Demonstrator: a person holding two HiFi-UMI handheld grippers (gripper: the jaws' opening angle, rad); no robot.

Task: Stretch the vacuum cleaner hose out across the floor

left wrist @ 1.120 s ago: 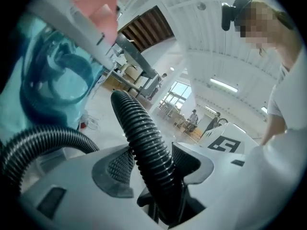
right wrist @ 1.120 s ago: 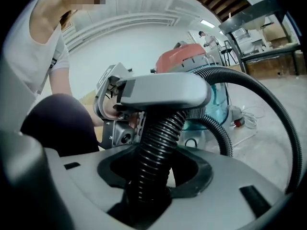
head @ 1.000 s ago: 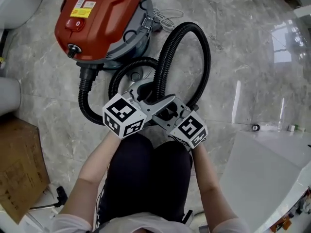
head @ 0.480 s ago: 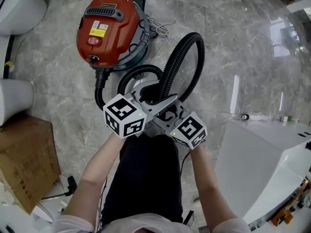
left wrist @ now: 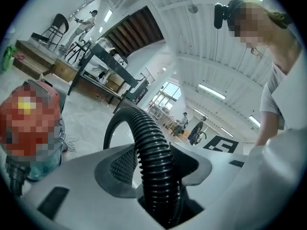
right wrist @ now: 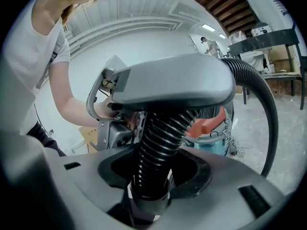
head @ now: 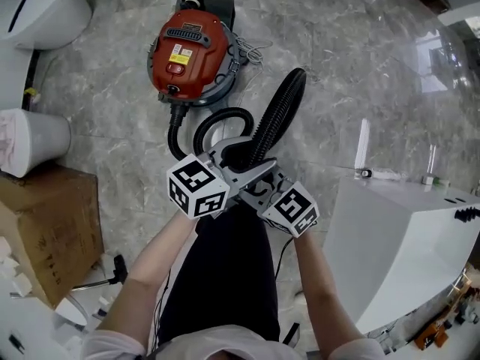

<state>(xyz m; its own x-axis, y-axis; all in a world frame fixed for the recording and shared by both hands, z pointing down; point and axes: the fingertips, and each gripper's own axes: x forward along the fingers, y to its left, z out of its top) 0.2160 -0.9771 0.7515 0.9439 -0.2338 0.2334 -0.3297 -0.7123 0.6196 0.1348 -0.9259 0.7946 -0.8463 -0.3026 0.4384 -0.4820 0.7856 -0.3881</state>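
The red vacuum cleaner [head: 193, 55] stands on the marble floor at the top of the head view. Its black ribbed hose [head: 279, 115] leaves the cleaner's front, curls in a loop on the floor and rises in a tall narrow arch to my grippers. My left gripper [head: 234, 162] is shut on the hose [left wrist: 152, 157]; its jaws have just been closing around it. My right gripper [head: 259, 187], close beside the left one, is shut on the hose [right wrist: 160, 143] just above its end cuff. Both hold the hose in front of my legs.
A cardboard box [head: 46, 231] lies at the left, with a white bin [head: 36, 139] and another white container [head: 41, 6] behind it. A white table [head: 409, 238] fills the right. The cleaner's thin power cord [head: 253, 49] lies by its right side.
Both grippers have risen with the hose held between them. The cleaner now looks smaller and farther below, and the hose arch has been drawn taller and narrower.
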